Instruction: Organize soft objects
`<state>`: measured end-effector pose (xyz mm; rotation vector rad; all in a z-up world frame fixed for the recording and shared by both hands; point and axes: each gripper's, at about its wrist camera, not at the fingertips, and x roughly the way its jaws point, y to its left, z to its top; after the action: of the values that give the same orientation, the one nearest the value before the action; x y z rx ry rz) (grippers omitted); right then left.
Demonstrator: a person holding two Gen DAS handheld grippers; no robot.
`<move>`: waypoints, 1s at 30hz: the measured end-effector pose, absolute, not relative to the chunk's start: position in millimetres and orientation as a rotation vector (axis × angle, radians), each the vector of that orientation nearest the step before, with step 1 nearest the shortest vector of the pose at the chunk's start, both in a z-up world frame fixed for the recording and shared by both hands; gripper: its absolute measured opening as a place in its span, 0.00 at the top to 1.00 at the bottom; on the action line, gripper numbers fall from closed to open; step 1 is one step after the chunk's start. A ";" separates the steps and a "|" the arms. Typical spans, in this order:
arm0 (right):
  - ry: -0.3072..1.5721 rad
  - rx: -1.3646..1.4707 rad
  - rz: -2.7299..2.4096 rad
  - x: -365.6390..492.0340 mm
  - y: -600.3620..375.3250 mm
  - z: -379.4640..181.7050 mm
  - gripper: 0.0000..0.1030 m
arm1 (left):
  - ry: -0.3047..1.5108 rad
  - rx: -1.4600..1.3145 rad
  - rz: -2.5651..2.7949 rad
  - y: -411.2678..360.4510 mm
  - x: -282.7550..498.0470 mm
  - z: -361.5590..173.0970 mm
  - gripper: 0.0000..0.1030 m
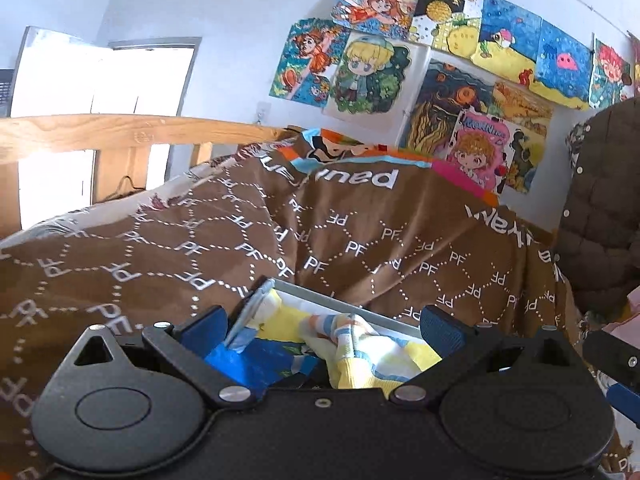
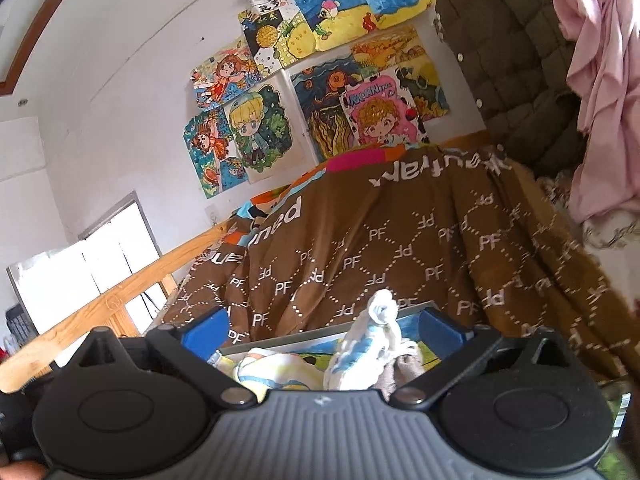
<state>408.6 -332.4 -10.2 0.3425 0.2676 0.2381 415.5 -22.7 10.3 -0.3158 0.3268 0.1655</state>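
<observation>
In the left wrist view my left gripper point(image 1: 322, 326) is open, its blue fingers wide apart over a grey-rimmed box point(image 1: 352, 309) lying on the brown blanket point(image 1: 224, 236). Yellow, white and blue striped socks point(image 1: 360, 350) lie in the box between the fingers. In the right wrist view my right gripper point(image 2: 322, 326) is open too. A white and blue striped sock point(image 2: 372, 344) stands up between its fingers, not pinched, beside a yellow and white sock point(image 2: 276, 370) in the same box point(image 2: 288, 340).
The brown "PF" blanket point(image 2: 400, 248) covers the bed. A wooden bed rail point(image 1: 120, 132) runs at the left. Drawings point(image 1: 440, 72) hang on the wall. A dark quilted jacket point(image 1: 600, 208) and a pink garment point(image 2: 600, 100) hang at the right.
</observation>
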 end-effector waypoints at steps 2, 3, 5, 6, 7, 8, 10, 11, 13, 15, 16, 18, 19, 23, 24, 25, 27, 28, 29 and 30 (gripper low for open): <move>0.274 0.332 0.233 400.7 -333.0 -5.8 0.00 | 0.333 -0.335 0.166 -19.5 404.9 14.1 0.01; 0.274 0.328 0.231 397.3 -333.9 -3.5 0.00 | 0.336 -0.345 0.166 -17.7 400.1 15.2 0.01; 0.274 0.319 0.226 389.7 -333.4 0.6 0.00 | 0.340 -0.356 0.166 -16.3 389.3 17.1 0.01; 0.275 0.312 0.226 386.6 -332.2 1.9 0.00 | 0.343 -0.355 0.165 -15.8 385.0 17.6 0.01; 0.274 0.304 0.227 383.8 -332.1 3.3 0.00 | 0.346 -0.354 0.164 -15.7 380.6 18.6 0.01; 0.274 0.294 0.227 380.2 -331.0 4.6 0.00 | 0.348 -0.353 0.162 -15.7 376.4 19.7 0.01; 0.272 0.277 0.225 373.6 -329.0 7.2 0.00 | 0.353 -0.354 0.158 -16.2 367.5 21.9 0.01; 0.272 0.269 0.227 370.3 -327.4 8.3 0.00 | 0.354 -0.355 0.155 -16.3 363.5 23.4 0.01; 0.272 0.258 0.229 365.0 -325.8 10.1 0.00 | 0.349 -0.354 0.151 -15.9 355.9 25.9 0.01; 0.273 0.250 0.231 359.0 -324.6 11.3 0.00 | 0.344 -0.345 0.147 -16.6 348.3 27.7 0.01; 0.274 0.246 0.231 356.2 -323.9 11.7 0.00 | 0.344 -0.340 0.146 -16.9 345.4 28.4 0.01; 0.276 0.240 0.232 351.3 -322.9 12.5 0.00 | 0.342 -0.329 0.144 -17.2 339.5 30.4 0.01; 0.276 0.237 0.233 348.9 -322.3 13.2 0.00 | 0.342 -0.326 0.142 -17.3 337.6 31.2 0.01; 0.281 0.229 0.230 340.7 -323.7 13.1 0.00 | 0.347 -0.318 0.137 -18.3 328.6 33.7 0.01; 0.283 0.227 0.227 338.6 -323.8 13.2 0.00 | 0.347 -0.314 0.134 -18.8 325.5 34.0 0.01; 0.285 0.225 0.226 337.0 -324.2 13.1 0.00 | 0.349 -0.309 0.130 -19.6 323.0 34.4 0.01; 0.288 0.221 0.223 332.6 -325.7 12.3 0.00 | 0.347 -0.299 0.121 -21.7 317.5 35.3 0.01; 0.290 0.221 0.220 330.2 -326.3 11.9 0.00 | 0.346 -0.295 0.117 -22.2 315.6 35.6 0.01; 0.291 0.219 0.217 328.0 -327.2 11.6 0.00 | 0.347 -0.289 0.110 -23.1 312.9 36.0 0.01; 0.293 0.215 0.215 325.4 -328.1 11.1 0.00 | 0.346 -0.283 0.106 -23.9 310.1 36.2 0.01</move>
<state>325.4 -328.1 11.1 0.2148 0.2934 0.2155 310.1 -23.9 36.2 -0.2832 0.3458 0.1062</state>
